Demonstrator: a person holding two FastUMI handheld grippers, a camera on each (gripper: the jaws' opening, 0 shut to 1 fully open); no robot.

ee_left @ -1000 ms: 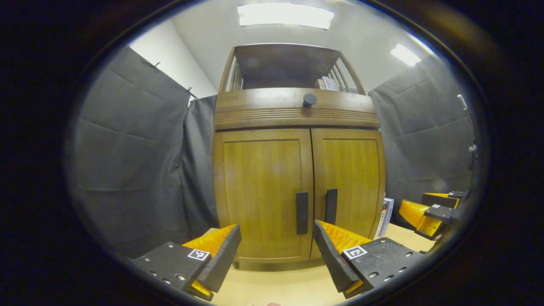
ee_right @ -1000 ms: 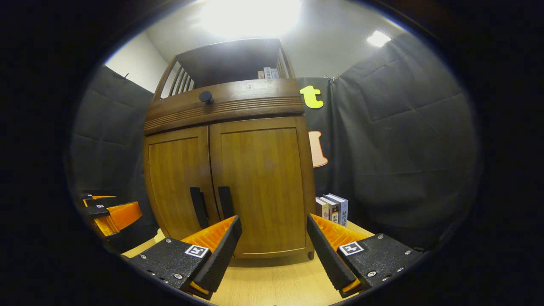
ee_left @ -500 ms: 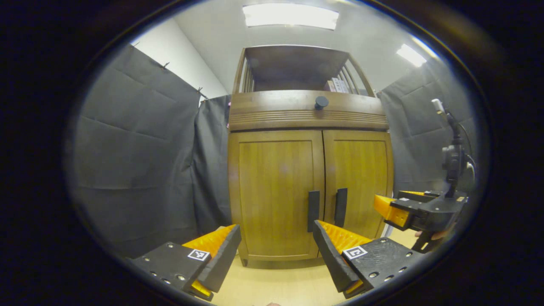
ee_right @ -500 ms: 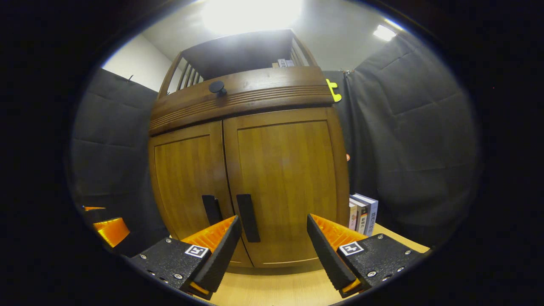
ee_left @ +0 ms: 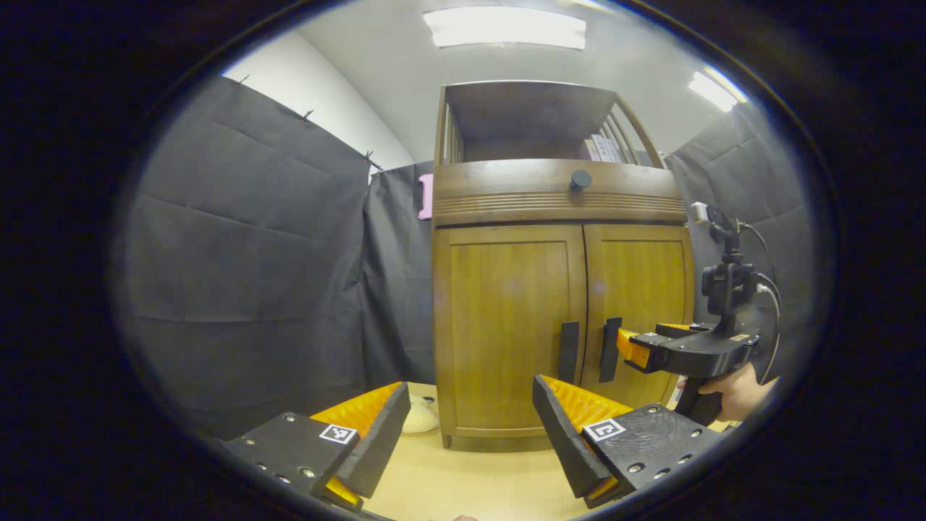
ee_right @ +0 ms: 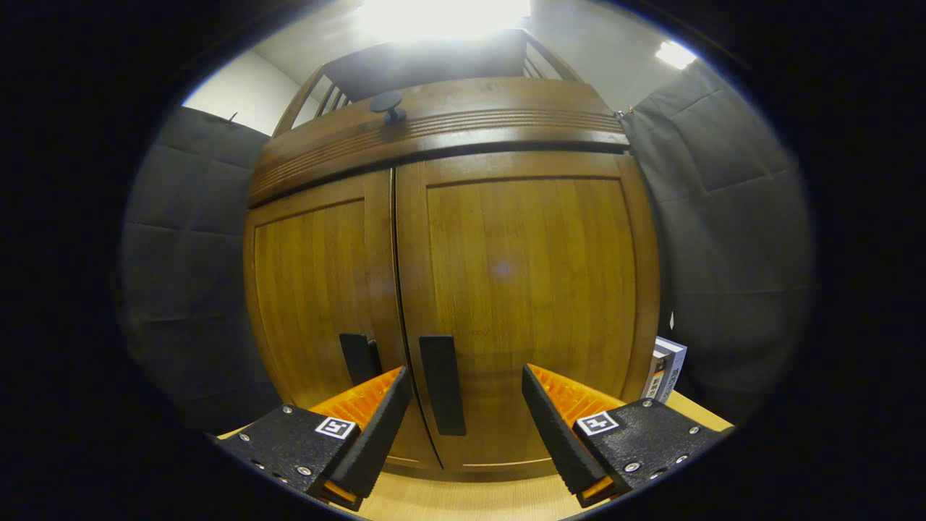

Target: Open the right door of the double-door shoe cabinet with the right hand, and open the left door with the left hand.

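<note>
Currently both brown wooden cabinet doors shut; cabinet point(ee_right: 448, 289) stands on pale wooden desk point(ee_left: 463, 485). Right gripper point(ee_right: 463, 427) fingers wide, near right door's black bar handle point(ee_right: 441, 394), handle off-centre toward one finger. Left gripper point(ee_left: 470, 434) fingers wide, well back. Risks: fingers close beside handle, miss; catch left door's black handle point(ee_right: 359, 358) just beside.

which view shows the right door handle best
The right gripper view: the right door handle is close and large, between the open fingers of the right gripper. In the left gripper view the handle is small and farther off, with the right gripper right beside it.
</note>
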